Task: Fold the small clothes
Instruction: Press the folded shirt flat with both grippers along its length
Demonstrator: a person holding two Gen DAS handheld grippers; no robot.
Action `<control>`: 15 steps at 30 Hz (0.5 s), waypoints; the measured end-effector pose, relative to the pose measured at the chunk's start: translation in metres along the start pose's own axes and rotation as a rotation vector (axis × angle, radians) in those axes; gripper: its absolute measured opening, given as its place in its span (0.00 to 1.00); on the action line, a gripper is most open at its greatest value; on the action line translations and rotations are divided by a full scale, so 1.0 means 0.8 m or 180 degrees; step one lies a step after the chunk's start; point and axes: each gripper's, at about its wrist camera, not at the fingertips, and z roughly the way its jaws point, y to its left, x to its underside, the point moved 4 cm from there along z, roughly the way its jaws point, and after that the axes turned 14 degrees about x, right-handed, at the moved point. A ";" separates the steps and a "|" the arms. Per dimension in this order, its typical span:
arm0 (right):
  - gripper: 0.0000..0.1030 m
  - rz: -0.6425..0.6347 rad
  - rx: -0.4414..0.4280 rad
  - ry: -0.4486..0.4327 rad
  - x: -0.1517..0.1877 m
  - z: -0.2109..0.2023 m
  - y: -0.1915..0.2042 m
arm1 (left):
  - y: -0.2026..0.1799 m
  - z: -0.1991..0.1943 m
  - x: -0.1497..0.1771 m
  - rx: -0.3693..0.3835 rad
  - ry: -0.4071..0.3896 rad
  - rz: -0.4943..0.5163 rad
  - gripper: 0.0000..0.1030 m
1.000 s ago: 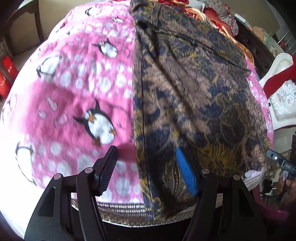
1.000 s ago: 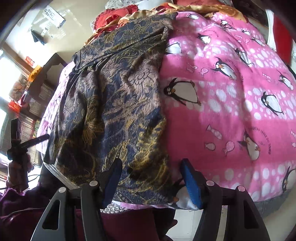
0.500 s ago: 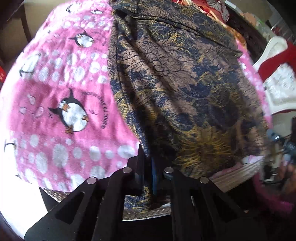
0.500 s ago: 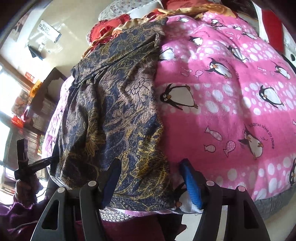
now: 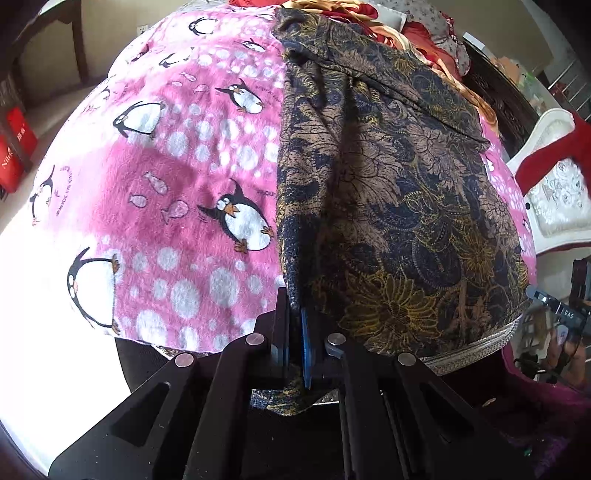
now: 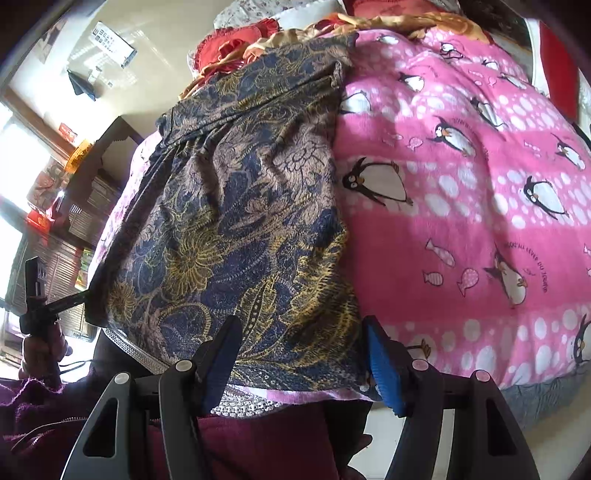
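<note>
A dark blue, brown and gold floral garment (image 5: 399, 192) lies lengthwise on a pink penguin blanket (image 5: 177, 206). My left gripper (image 5: 295, 325) is shut on the garment's near left hem corner, and the cloth edge rises from it in a taut ridge. In the right wrist view the same garment (image 6: 236, 229) lies left of centre. My right gripper (image 6: 303, 354) is open, its jaws straddling the near right hem corner at the blanket's (image 6: 461, 229) front edge.
Red and gold bedding (image 5: 417, 33) is piled at the far end. A white chair with red cloth (image 5: 554, 173) stands at the right. Dark furniture and shelves (image 6: 66, 206) stand at the left in the right wrist view. The other hand-held gripper (image 6: 40, 295) shows there.
My left gripper closed on the garment's left hem corner and lifted it, pulling the edge taut. My right gripper stayed open and edged closer over the right hem corner.
</note>
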 end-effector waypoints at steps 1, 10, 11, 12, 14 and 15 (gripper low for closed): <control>0.62 0.0000 0.0010 -0.0012 0.000 0.001 0.000 | -0.002 0.003 -0.001 -0.0007 0.0016 0.0019 0.03; 0.23 -0.0106 0.0144 -0.0196 -0.006 -0.015 -0.003 | 0.005 0.020 -0.002 -0.0261 0.0142 0.0013 0.04; 0.23 -0.0127 0.0135 -0.0196 -0.007 -0.016 -0.001 | 0.005 0.022 -0.002 -0.0298 0.0147 0.0007 0.08; 0.23 -0.0158 0.0130 -0.0183 -0.007 -0.015 0.001 | 0.004 0.022 -0.001 -0.0317 0.0144 0.0008 0.10; 0.23 -0.0164 0.0108 -0.0150 -0.008 -0.010 0.003 | 0.002 0.025 -0.001 -0.0357 0.0151 0.0030 0.13; 0.24 -0.0117 0.0066 -0.0132 -0.010 -0.006 0.002 | 0.000 0.026 0.000 -0.0375 0.0158 0.0052 0.17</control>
